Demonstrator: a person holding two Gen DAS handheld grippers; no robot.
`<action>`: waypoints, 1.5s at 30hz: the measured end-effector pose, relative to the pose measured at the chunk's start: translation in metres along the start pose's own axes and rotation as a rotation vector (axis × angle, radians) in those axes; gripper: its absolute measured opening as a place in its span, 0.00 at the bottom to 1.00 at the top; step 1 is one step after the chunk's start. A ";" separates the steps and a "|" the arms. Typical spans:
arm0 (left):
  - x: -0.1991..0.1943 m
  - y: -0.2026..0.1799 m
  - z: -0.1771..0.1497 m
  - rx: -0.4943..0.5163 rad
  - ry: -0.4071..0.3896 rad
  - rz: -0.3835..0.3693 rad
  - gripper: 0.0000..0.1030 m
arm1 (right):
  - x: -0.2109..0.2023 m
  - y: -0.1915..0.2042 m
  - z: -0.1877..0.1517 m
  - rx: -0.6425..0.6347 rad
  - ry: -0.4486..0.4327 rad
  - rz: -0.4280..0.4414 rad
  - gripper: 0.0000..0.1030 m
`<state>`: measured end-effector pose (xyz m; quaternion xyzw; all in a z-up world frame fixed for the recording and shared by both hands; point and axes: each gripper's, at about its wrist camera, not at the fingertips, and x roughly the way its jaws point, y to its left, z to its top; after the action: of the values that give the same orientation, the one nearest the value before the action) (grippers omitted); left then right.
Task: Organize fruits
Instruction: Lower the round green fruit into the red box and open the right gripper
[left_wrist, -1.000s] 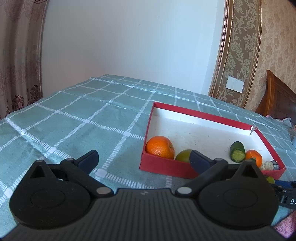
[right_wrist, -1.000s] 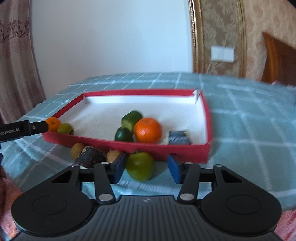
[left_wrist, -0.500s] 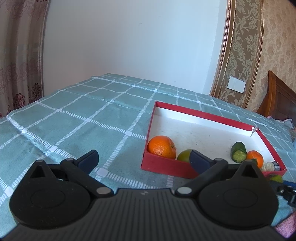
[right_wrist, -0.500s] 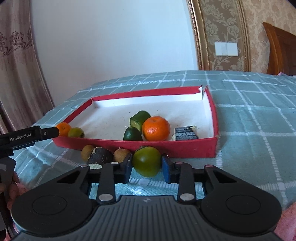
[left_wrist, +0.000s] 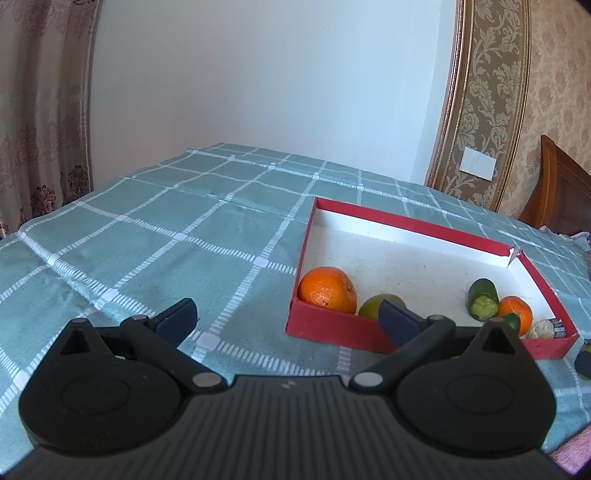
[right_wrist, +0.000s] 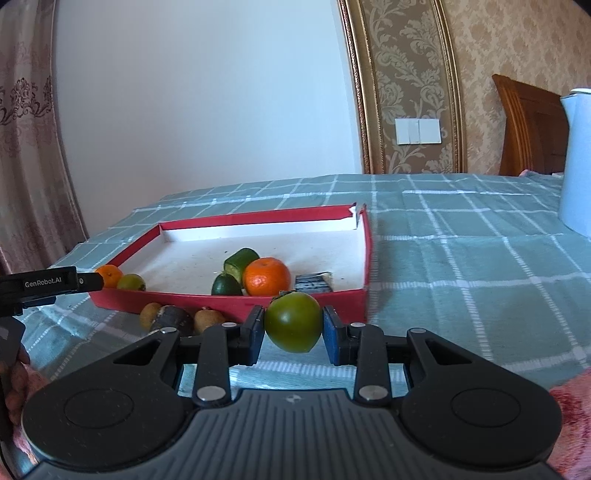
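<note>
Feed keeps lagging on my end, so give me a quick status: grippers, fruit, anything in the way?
Right gripper shut on green fruit, clear of the cloth. Left gripper open, empty. Red tray straight ahead, its near wall to clear.

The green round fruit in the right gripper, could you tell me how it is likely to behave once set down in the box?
The green round fruit looks smooth and glossy, so it may slip between the right gripper pads. Being round, it would probably roll on the red box floor.
</note>
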<state>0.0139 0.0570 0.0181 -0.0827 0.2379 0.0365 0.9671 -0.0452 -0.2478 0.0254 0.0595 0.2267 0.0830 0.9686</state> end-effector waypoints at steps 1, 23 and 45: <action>0.000 0.000 0.000 0.000 0.000 0.000 1.00 | -0.001 -0.001 0.000 0.002 0.001 -0.001 0.32; 0.001 0.001 -0.001 0.002 0.006 0.001 1.00 | 0.026 0.002 0.043 -0.073 -0.040 -0.033 0.32; 0.001 0.002 -0.001 -0.001 0.008 -0.005 1.00 | 0.088 -0.018 0.046 -0.043 0.064 -0.103 0.32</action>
<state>0.0145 0.0585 0.0167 -0.0841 0.2415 0.0339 0.9662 0.0557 -0.2527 0.0257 0.0244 0.2583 0.0398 0.9649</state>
